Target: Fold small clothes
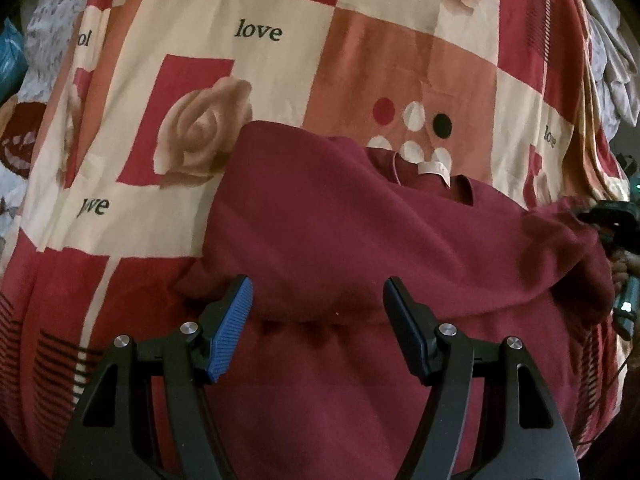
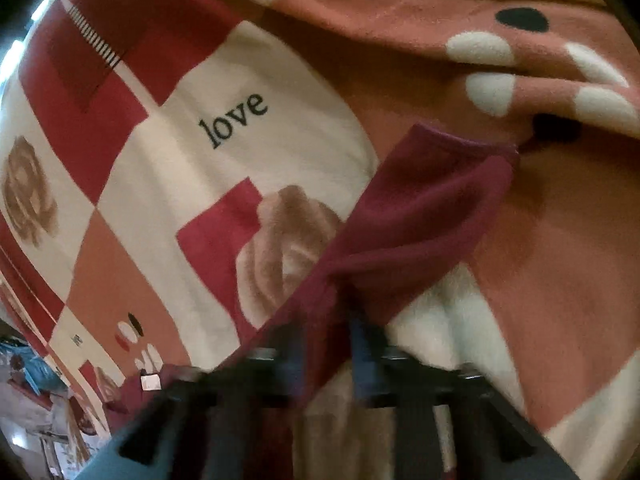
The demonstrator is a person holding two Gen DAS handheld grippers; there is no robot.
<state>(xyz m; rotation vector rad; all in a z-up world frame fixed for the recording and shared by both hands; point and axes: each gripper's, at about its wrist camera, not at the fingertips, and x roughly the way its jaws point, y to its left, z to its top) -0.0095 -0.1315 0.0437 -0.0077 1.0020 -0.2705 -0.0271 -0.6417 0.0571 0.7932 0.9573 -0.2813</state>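
Observation:
A maroon shirt lies partly folded on a patchwork bed cover, its neck opening and white label facing up. My left gripper is open just above the shirt's near folded edge, holding nothing. My right gripper is shut on a maroon sleeve and holds it lifted off the cover; this view is motion-blurred. The right gripper also shows in the left wrist view at the shirt's right end.
The bed cover has red, cream and salmon squares, roses and the word "love". Pale crumpled cloth lies at the far right edge and patterned cloth at the far left.

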